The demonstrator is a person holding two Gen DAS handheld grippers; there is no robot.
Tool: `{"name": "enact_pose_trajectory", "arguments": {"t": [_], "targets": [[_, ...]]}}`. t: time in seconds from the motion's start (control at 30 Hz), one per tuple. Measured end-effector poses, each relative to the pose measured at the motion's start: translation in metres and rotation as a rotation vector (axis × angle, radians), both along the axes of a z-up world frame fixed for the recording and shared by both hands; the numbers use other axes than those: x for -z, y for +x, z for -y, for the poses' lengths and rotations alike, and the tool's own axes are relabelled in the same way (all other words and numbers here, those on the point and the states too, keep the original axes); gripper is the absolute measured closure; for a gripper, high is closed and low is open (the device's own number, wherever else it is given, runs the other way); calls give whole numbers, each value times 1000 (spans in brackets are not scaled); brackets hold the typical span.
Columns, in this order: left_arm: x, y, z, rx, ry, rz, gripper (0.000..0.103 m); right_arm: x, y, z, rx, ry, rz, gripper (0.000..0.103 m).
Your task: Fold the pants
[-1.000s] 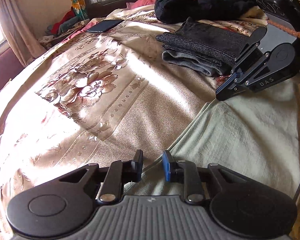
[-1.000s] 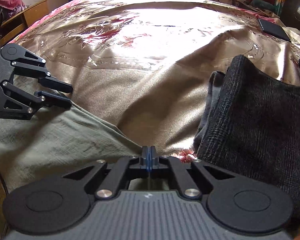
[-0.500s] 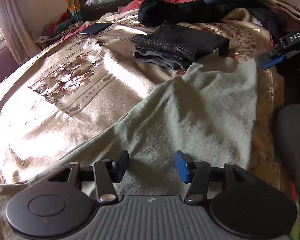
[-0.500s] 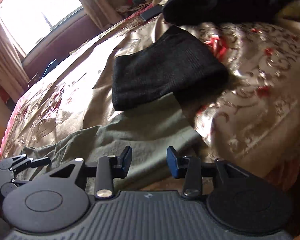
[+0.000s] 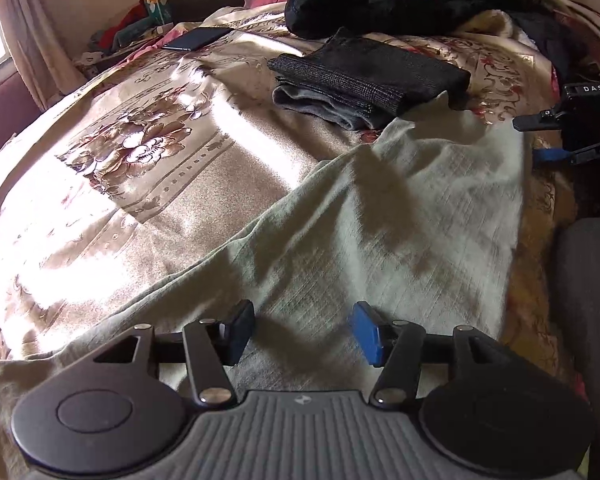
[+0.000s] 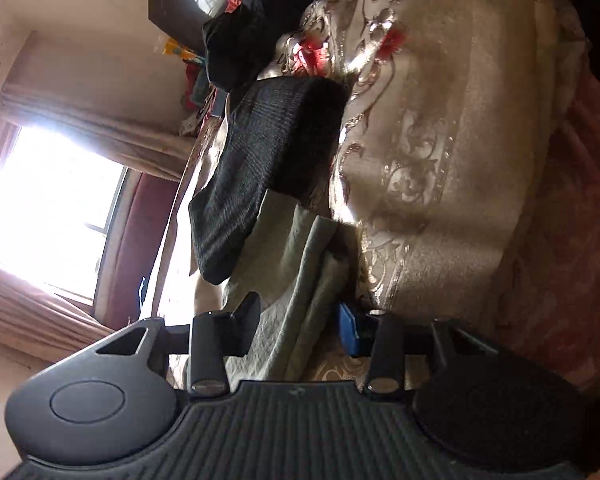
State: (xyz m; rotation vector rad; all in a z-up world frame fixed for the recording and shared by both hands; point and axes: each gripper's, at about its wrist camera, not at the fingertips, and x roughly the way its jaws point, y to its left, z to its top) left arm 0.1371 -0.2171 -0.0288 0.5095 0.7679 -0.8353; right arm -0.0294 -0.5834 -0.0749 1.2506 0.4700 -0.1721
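Pale green pants (image 5: 400,216) lie spread on the bed (image 5: 148,168), running from 7 to 1 o'clock in the left wrist view, their far corner just beside the stack of folded dark clothes (image 5: 364,76).

Left tongs (image 5: 302,330): apart, over the cloth, gripping nothing; a second ago they were nearly closed at the fabric's edge.

Right tongs (image 6: 298,322): a second ago pinched shut, now apart and rolled sideways, the pants' folded edge between the pads but not clamped.

Judgement: both ends released after laying out; next comes a fresh grasp for the fold.
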Motion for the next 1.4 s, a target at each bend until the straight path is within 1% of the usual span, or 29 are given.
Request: {"name": "enact_pose_trajectory", "arguments": {"t": [0.1,0.13,0.23,0.3,0.33,0.37,0.43,0.53,0.6,0.63,0.73,0.83,0.9,0.93,0.97,1.03,1.07,1.13,1.23,1.3,1.33,1.37,1.4], "targets": [[0,-1,0,14,11,9,33,14,-12,3,80,113,81,61],[0,-2,1,15,14,15,32,17,-15,3,95,135,99,61],[1,-5,2,27,20,30,32,21,-26,3,110,147,120,61],[1,-4,2,28,16,28,32,21,-26,3,114,143,99,67],[1,-3,1,25,12,22,32,21,-26,4,124,136,74,82],[1,-2,0,22,9,17,31,21,-24,6,135,132,37,99],[1,-1,0,17,6,11,31,24,-24,8,152,143,30,98],[0,-2,-1,31,8,21,31,12,-20,11,157,65,21,99],[-1,-3,-1,40,-3,13,31,6,-19,17,169,36,33,99],[-1,-5,0,49,-5,12,31,8,-17,20,178,31,20,99],[3,-10,1,62,-4,31,30,21,-13,23,204,83,-7,99],[4,-9,-2,40,-30,12,30,19,-12,21,230,125,36,91],[4,-8,-4,40,-39,11,30,17,-15,17,247,156,74,73],[5,-9,-4,46,-41,17,29,15,-18,14,255,167,100,57],[5,-9,-5,48,-44,18,29,14,-18,12,262,180,119,45],[6,-9,-8,47,-60,12,29,14,-17,7,254,184,128,35],[6,-8,-10,45,-68,7,29,15,-16,6,258,185,130,35],[7,-8,-13,44,-78,4,28,15,-10,6,256,166,94,36],[8,-8,-17,45,-94,3,27,6,9,3,214,99,67,34],[8,-7,-18,34,-105,-5,27,1,24,-1,192,63,38,36],[8,-7,-18,29,-107,-5,27,-2,32,-5,159,43,41,52],[7,-8,-18,25,-108,-3,27,-2,40,-6,122,52,30,86],[7,-9,-18,21,-108,-2,27,2,51,-9,90,96,-3,99]]}}
